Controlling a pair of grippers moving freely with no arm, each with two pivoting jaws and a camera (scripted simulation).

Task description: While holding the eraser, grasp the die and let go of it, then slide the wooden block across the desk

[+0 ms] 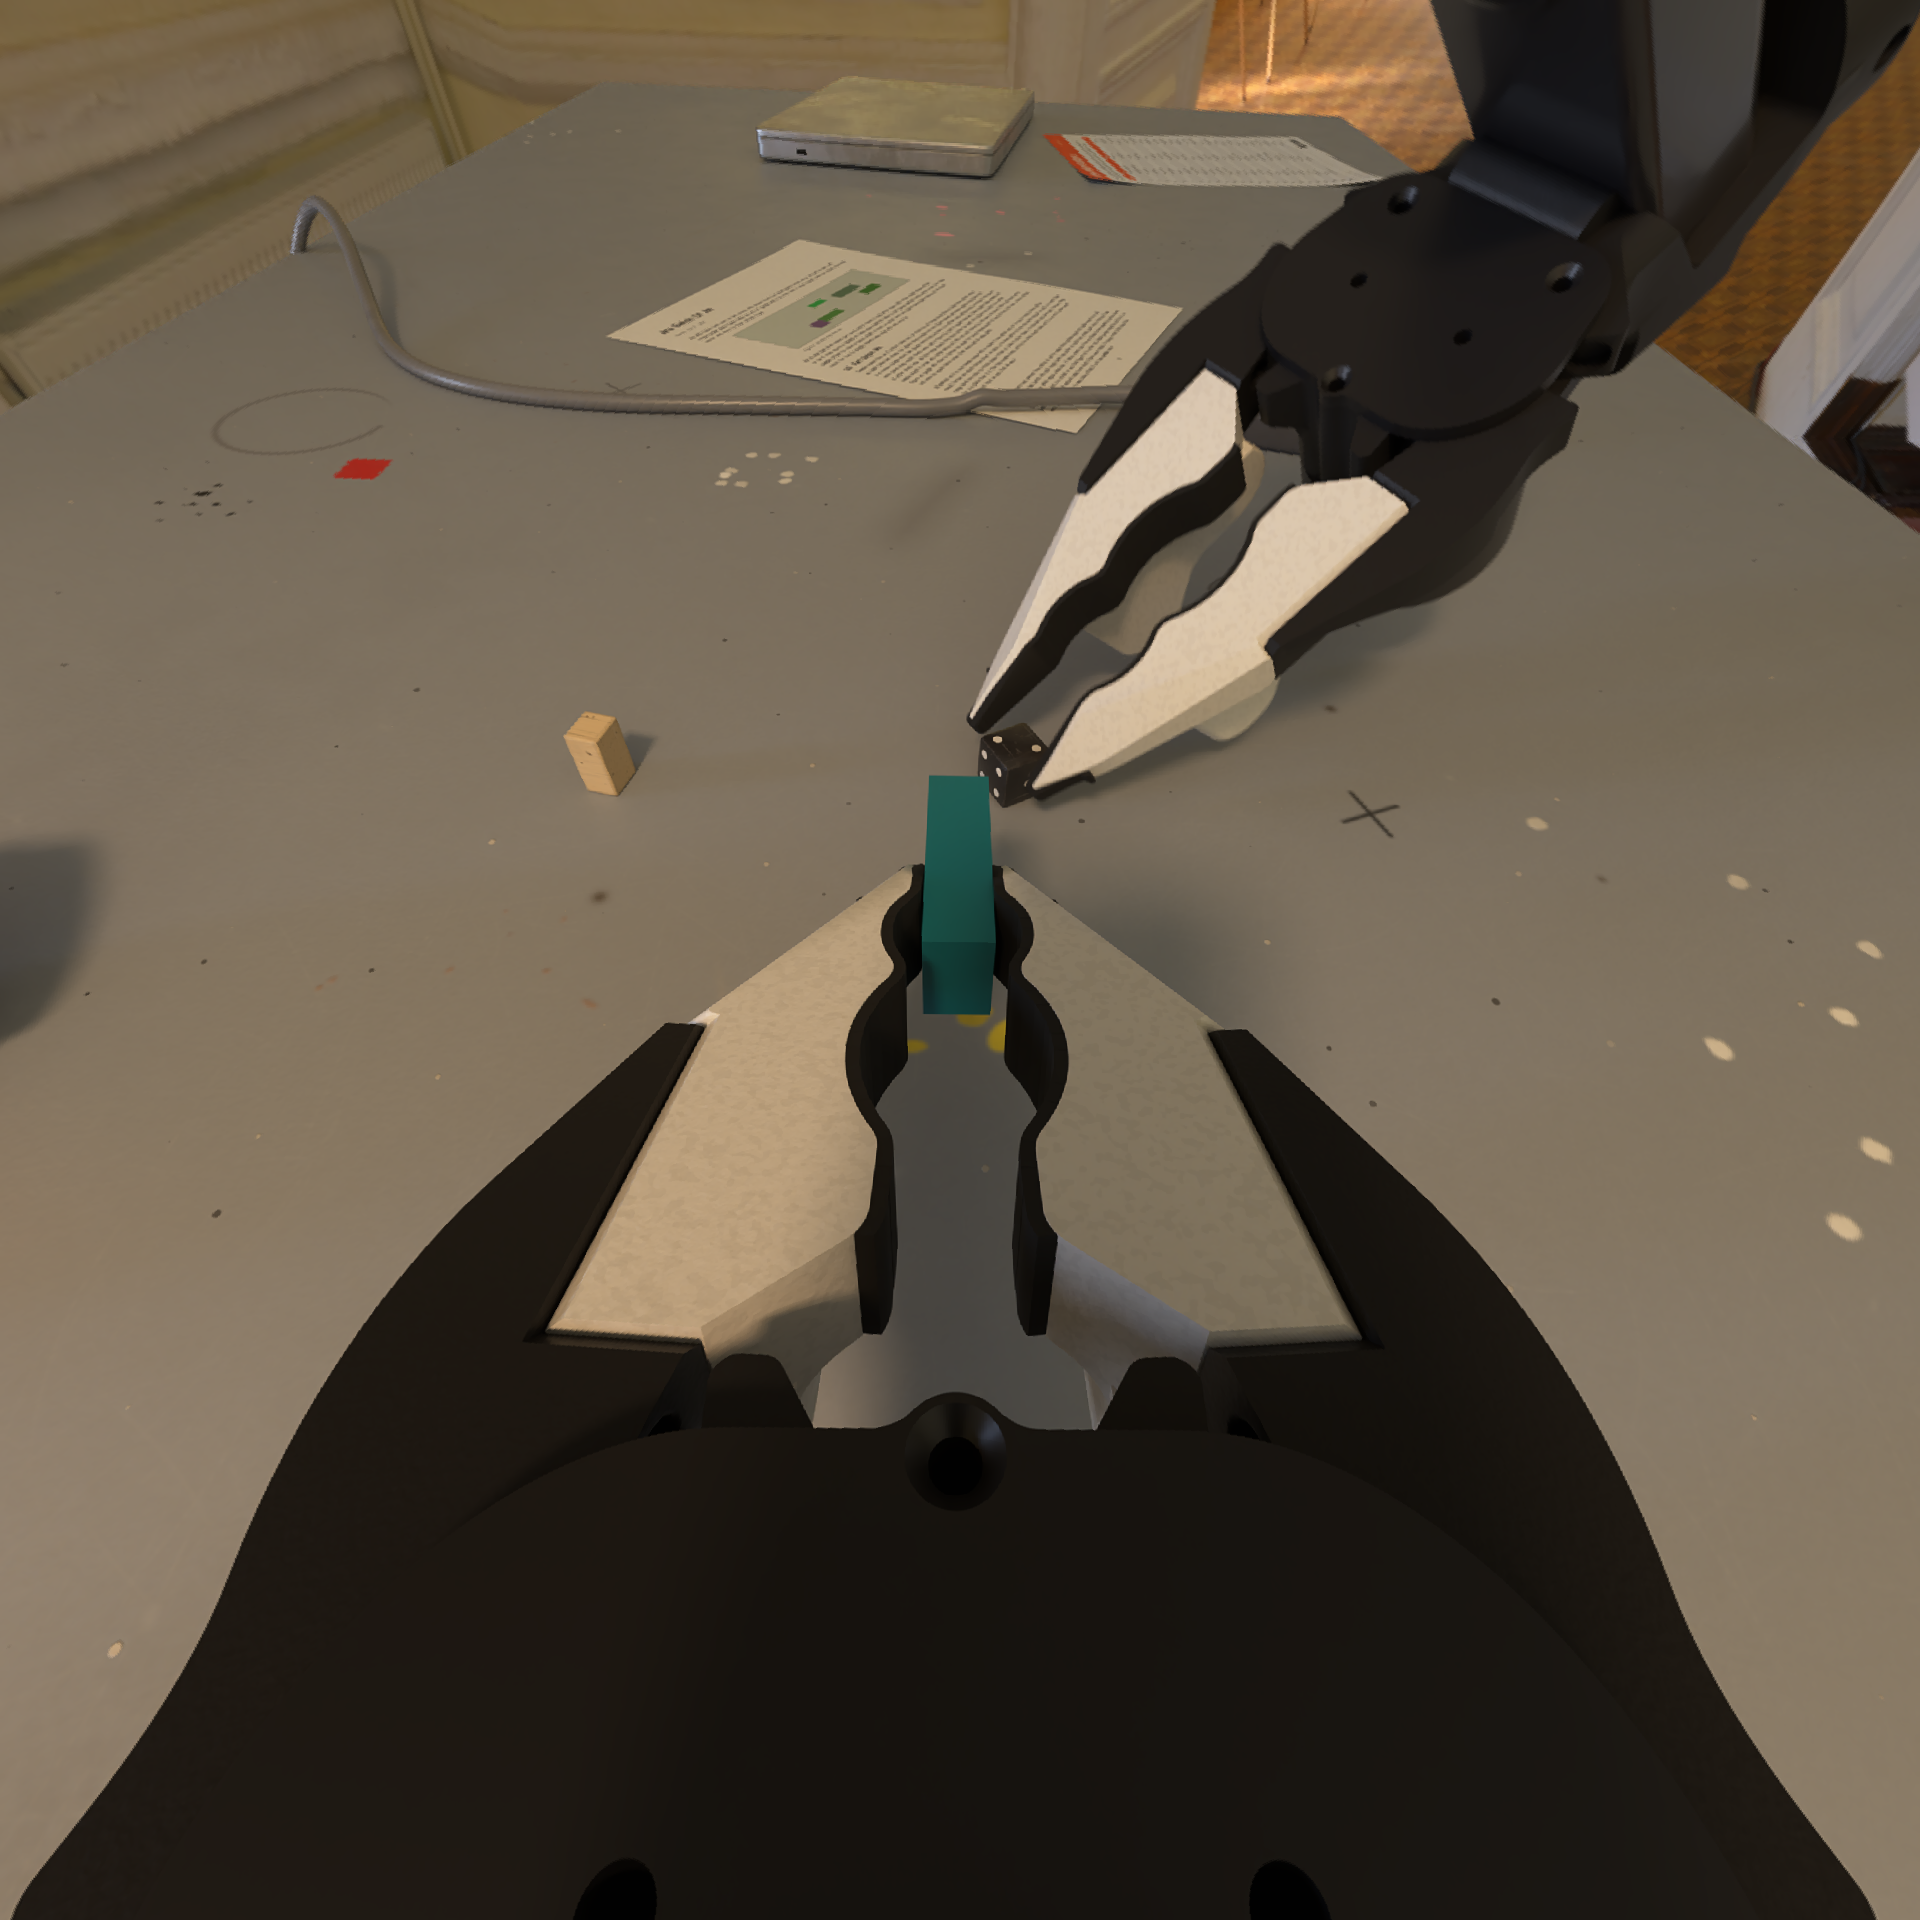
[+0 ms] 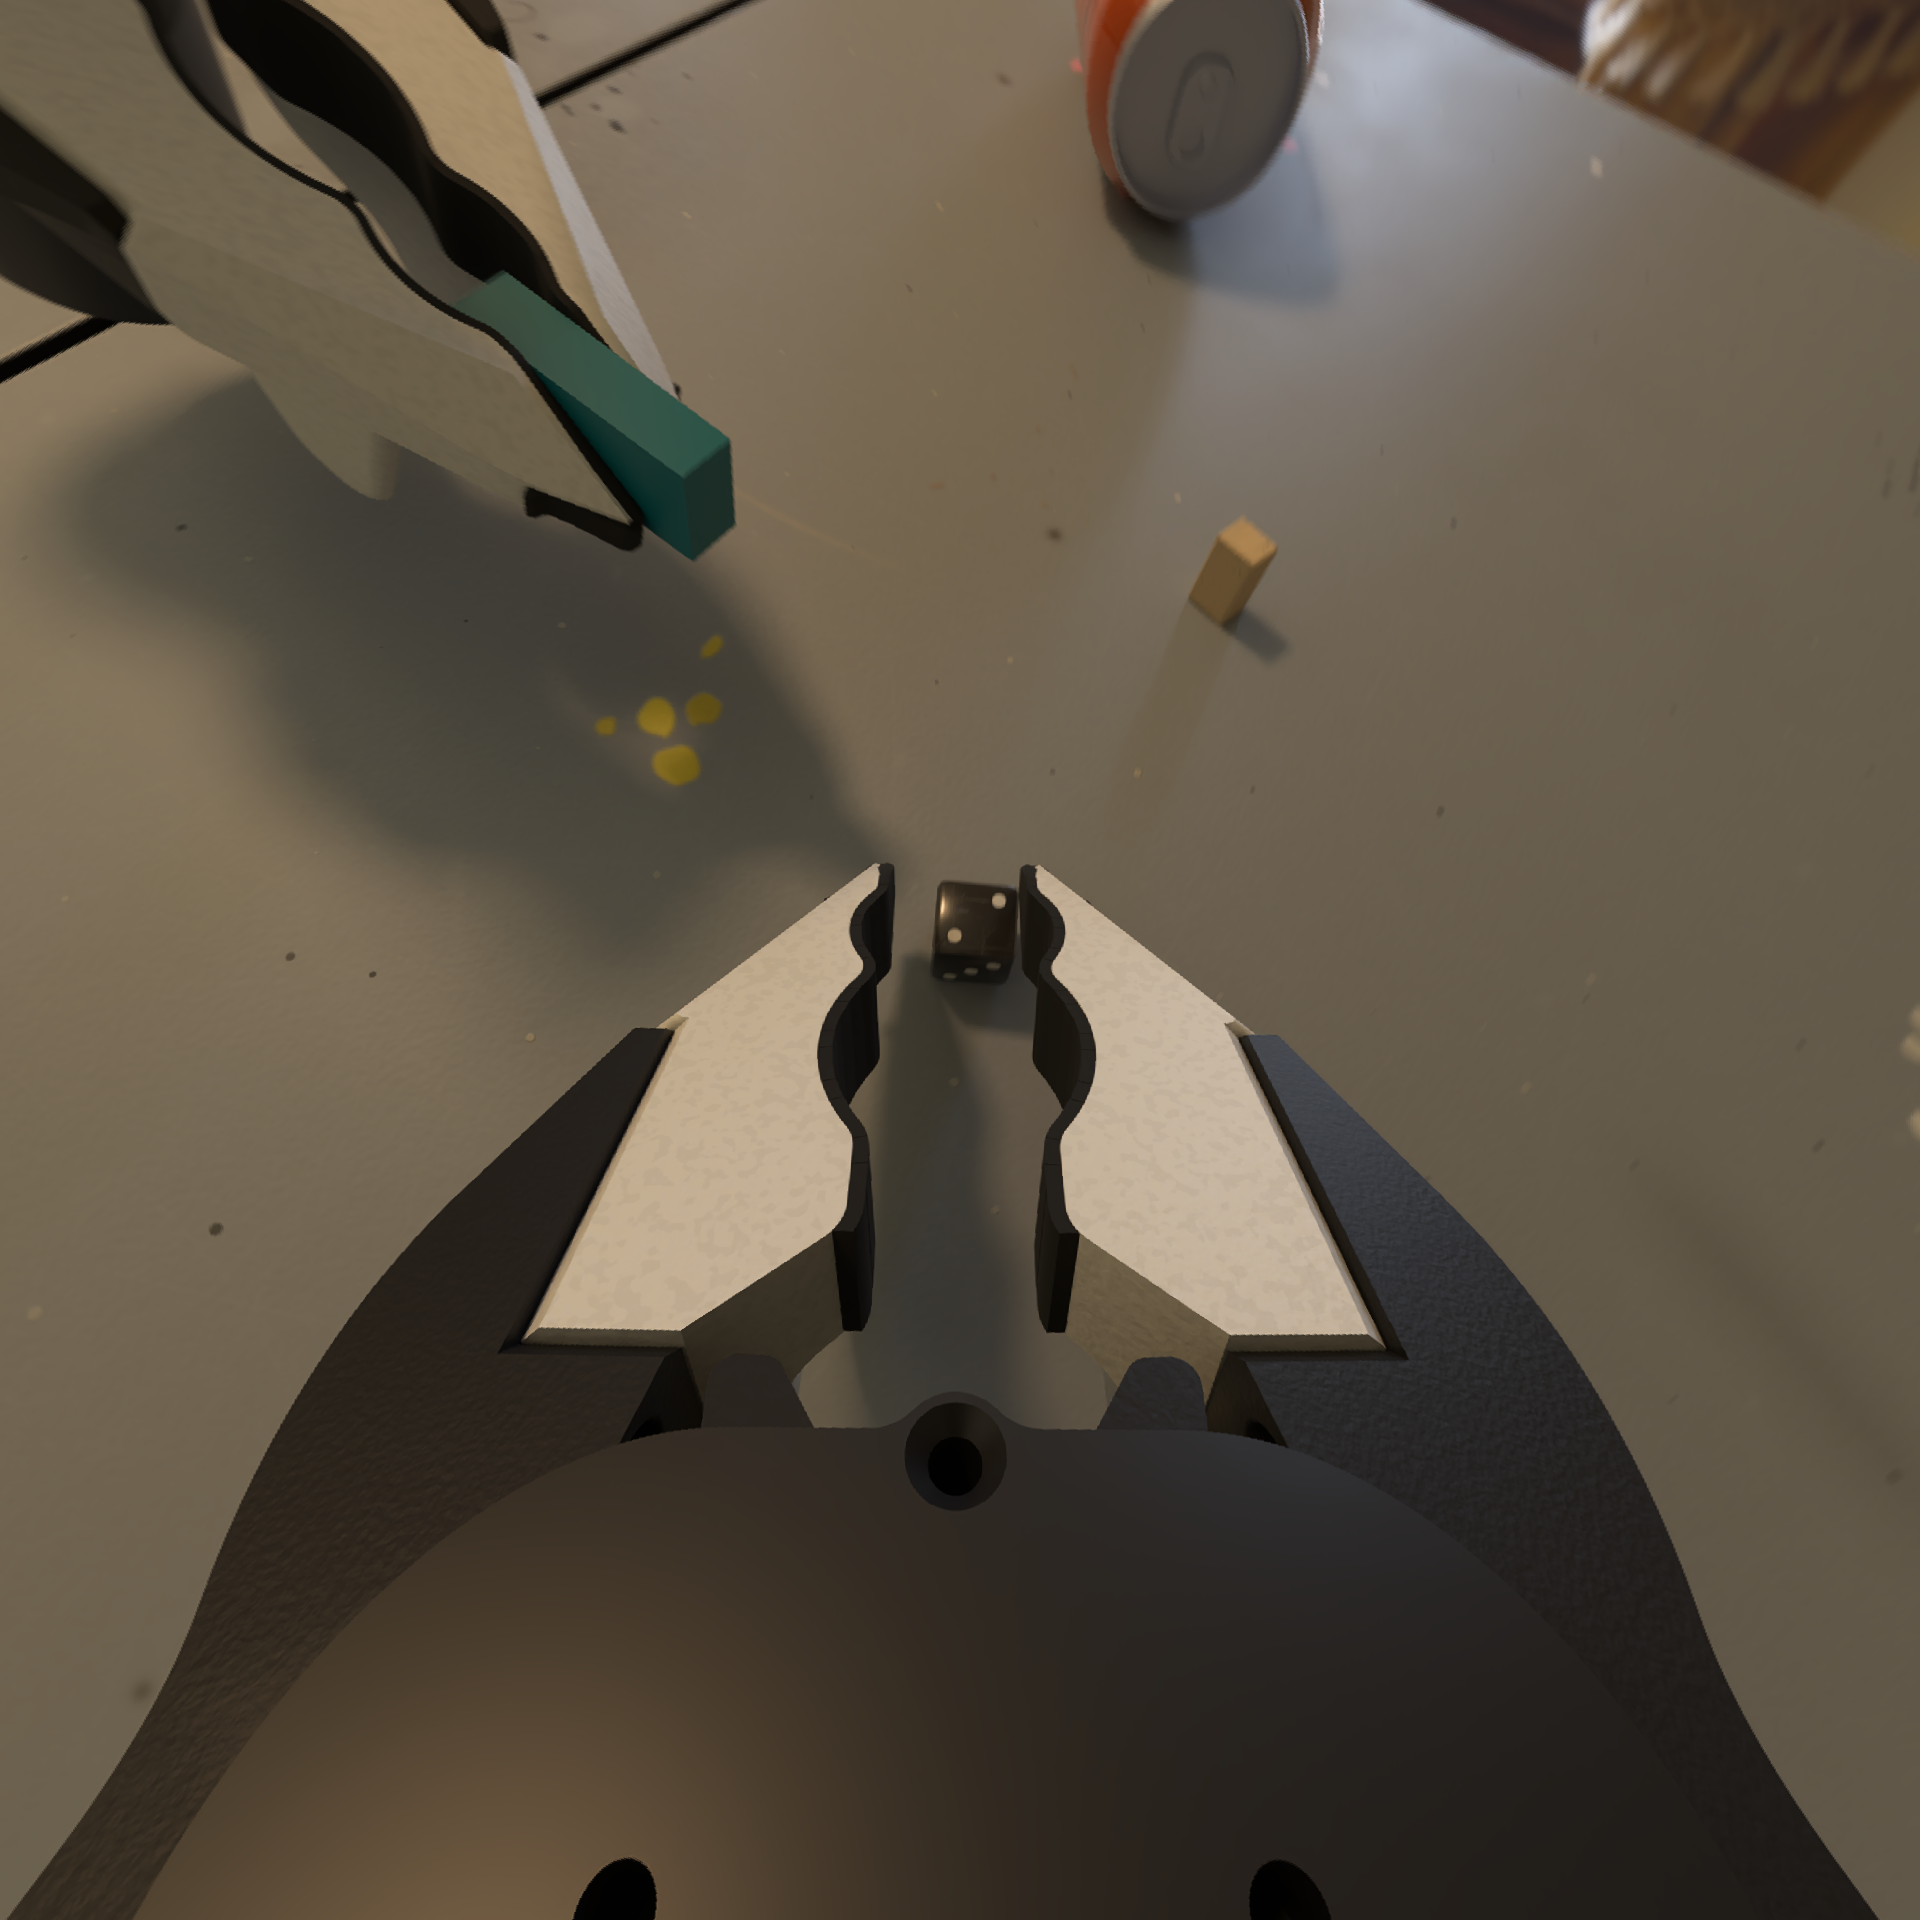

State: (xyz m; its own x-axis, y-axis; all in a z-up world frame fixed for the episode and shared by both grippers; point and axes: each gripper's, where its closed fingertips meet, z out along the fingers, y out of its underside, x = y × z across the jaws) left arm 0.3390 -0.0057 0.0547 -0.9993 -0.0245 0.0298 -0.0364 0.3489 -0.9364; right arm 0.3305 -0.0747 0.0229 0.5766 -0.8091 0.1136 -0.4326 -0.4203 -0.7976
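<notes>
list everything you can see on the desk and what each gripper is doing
eraser: 1, teal, clamped in left gripper
die: 1, black, white pips, on desk between right fingertips
wooden block: 1, tan, standing alone
can: 1, orange, far from right gripper
printed sheets: 2, white, far side
flat box: 1, silver, far edge
cable: 1, grey
desk: 1, grey, speckled
left gripper: shut on eraser
right gripper: open around die
</notes>
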